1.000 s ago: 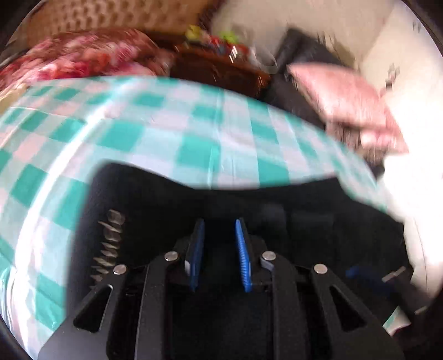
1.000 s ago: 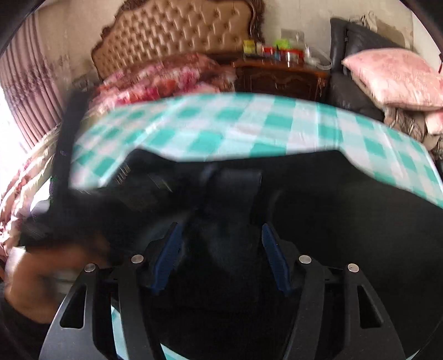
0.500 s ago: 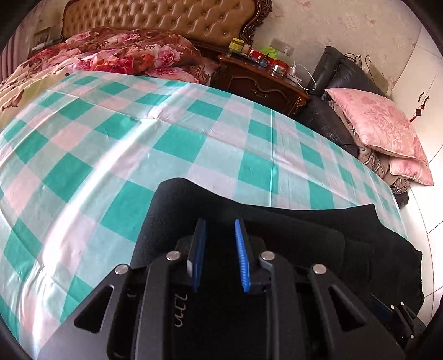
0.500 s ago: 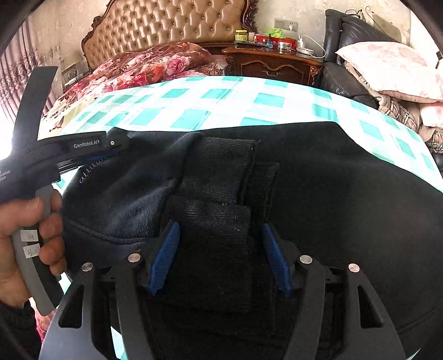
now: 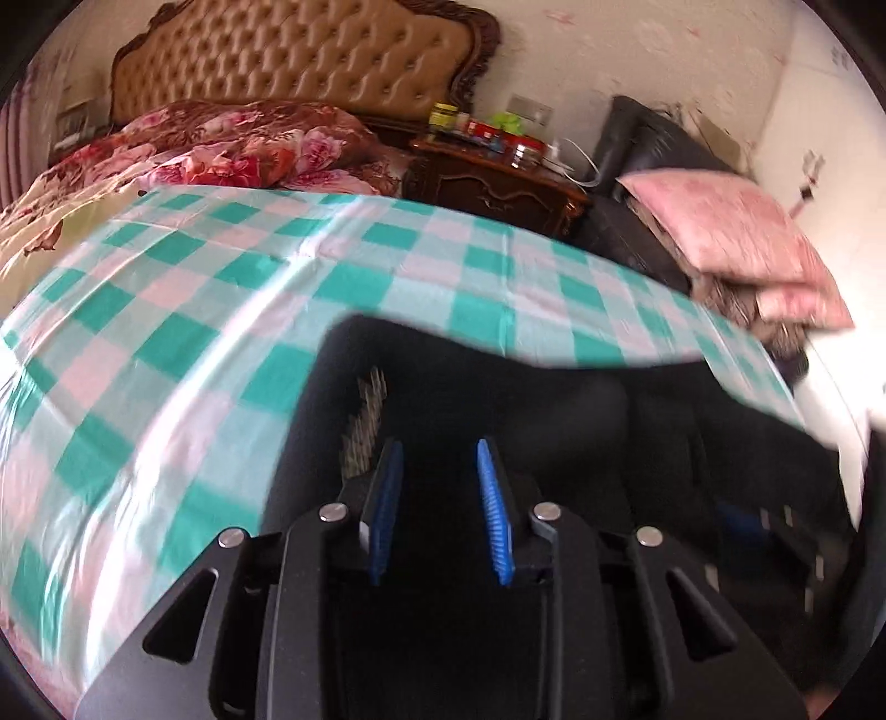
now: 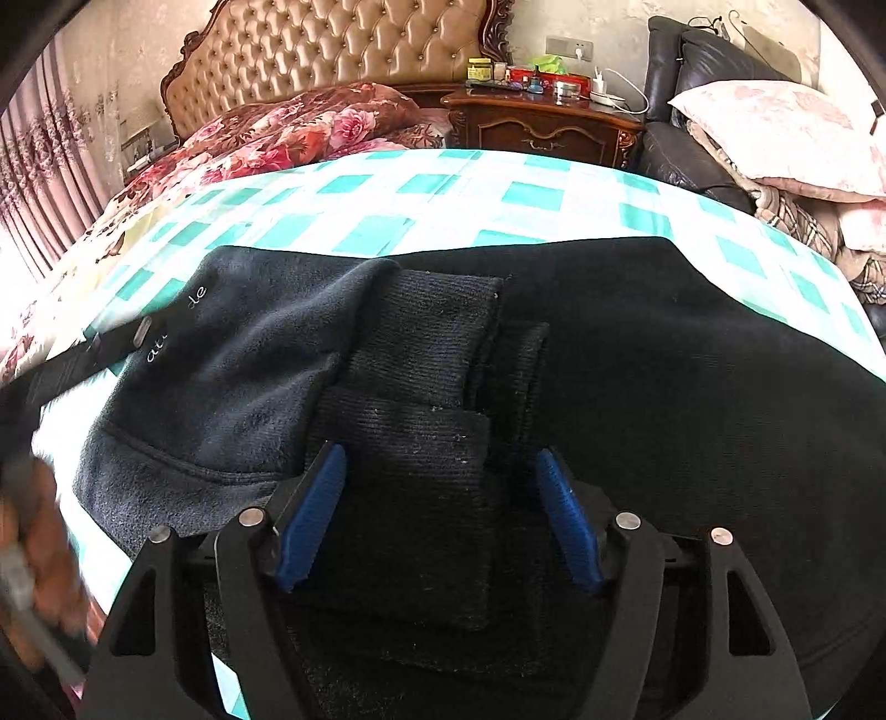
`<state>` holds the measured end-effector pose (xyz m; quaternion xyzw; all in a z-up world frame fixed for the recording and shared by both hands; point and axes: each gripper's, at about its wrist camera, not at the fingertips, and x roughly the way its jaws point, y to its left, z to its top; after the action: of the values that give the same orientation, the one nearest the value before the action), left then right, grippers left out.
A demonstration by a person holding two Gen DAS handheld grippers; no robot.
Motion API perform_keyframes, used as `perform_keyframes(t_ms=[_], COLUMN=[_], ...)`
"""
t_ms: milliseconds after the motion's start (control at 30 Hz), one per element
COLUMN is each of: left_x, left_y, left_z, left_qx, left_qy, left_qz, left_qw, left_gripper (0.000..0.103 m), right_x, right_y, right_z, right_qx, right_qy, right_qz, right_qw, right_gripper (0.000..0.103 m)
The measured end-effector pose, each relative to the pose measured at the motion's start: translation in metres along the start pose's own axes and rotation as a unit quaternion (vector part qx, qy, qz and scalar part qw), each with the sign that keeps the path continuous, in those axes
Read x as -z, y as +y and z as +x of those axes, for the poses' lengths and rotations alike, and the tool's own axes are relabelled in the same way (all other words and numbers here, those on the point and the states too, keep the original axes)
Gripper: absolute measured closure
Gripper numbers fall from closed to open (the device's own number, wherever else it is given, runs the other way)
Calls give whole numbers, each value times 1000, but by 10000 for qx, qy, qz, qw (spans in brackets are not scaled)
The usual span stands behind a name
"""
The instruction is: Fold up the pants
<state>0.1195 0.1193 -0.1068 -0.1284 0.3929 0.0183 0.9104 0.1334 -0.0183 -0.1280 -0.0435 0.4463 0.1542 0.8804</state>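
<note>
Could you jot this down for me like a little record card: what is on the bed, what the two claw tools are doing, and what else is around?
Garment: dark pants, lying on the checked sheet, ribbed cuffs stacked near the middle
Lettering: white letters on the cloth, partly hidden
Right gripper: jaws opening, cuff cloth between them
Left gripper: jaws opening over dark cloth; grip unclear, picture blurred
Behind: tufted headboard, floral quilt, nightstand, pink pillow

The left gripper (image 5: 437,476) has slid sideways over the dark pants (image 6: 692,387), its jaws opening slightly. The right gripper (image 6: 440,487) is opening wider around the ribbed cuff (image 6: 410,443).
</note>
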Motion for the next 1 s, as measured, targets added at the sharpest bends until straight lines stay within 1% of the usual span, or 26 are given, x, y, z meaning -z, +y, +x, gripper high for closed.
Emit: perform_keyframes(t_ms=[67,133,200,233,333,367,433,533,600,700,733,767,800,833,867,900,933,967,1000], left_x=[20,35,48,50,54,56,58,62,64,66,66,67,67,66,66,66,66,70,75], left_y=[-6,-10,-15,-17,-17,-18,-18,-17,-17,-17,-18,-18,-18,-20,-20,-20,-20,-26,-33], left_z=[-6,-3,-2,-2,-1,-2,-3,-4,-5,-5,-5,-5,-5,-5,-7,-10,-13,-21,-27], left_qx=[-138,-193,-359,-397,-445,-452,-455,-420,-406,-435,-445,-452,-456,-470,-457,-395,-284,-95,-32], left_qy=[72,180,-21,-75,-213,-248,-342,-458,-523,-593,-604,-614,-613,-608,-614,-646,-708,-866,-988], left_qz=[239,431,699,740,765,785,823,849,859,907,921,938,956,985,1014,993,986,1130,1333], left_qw=[9996,9987,9969,9964,9958,9956,9950,9944,9941,9932,9929,9927,9925,9922,9919,9922,9922,9898,9861], left_gripper=[75,74,74,73,73,73,73,73,73,73,73,73,72,72,71,70,63,56,53], right_x=[0,0,-1,-1,-9,-14,-23,-38,-49,-64,-67,-69,-70,-72,-73,-72,-72,-70,-69], right_y=[0,-1,-3,-6,-26,-36,-50,-68,-70,-58,-53,-49,-45,-43,-41,-41,-40,-39,-40], right_z=[0,0,1,2,3,1,-1,6,13,28,34,40,45,45,43,42,39,38,36], right_qx=[3,2,-21,-93,-558,-633,-744,-961,-929,-934,-880,-812,-860,-867,-930,-944,-935,-922,-929], right_qy=[-2,-9,7,19,215,210,175,247,287,405,458,508,500,463,465,465,453,440,429], right_qz=[-10,-14,40,92,577,828,1092,1465,1479,1223,1101,966,844,793,769,772,750,733,735], right_qw=[10000,10000,10000,9999,9965,9943,9911,9842,9842,9873,9890,9907,9915,9920,9916,9915,9918,9921,9920], right_gripper=[35,34,30,29,28,27,27,26,26,26,28,43,56,60,68,73,75,78,81])
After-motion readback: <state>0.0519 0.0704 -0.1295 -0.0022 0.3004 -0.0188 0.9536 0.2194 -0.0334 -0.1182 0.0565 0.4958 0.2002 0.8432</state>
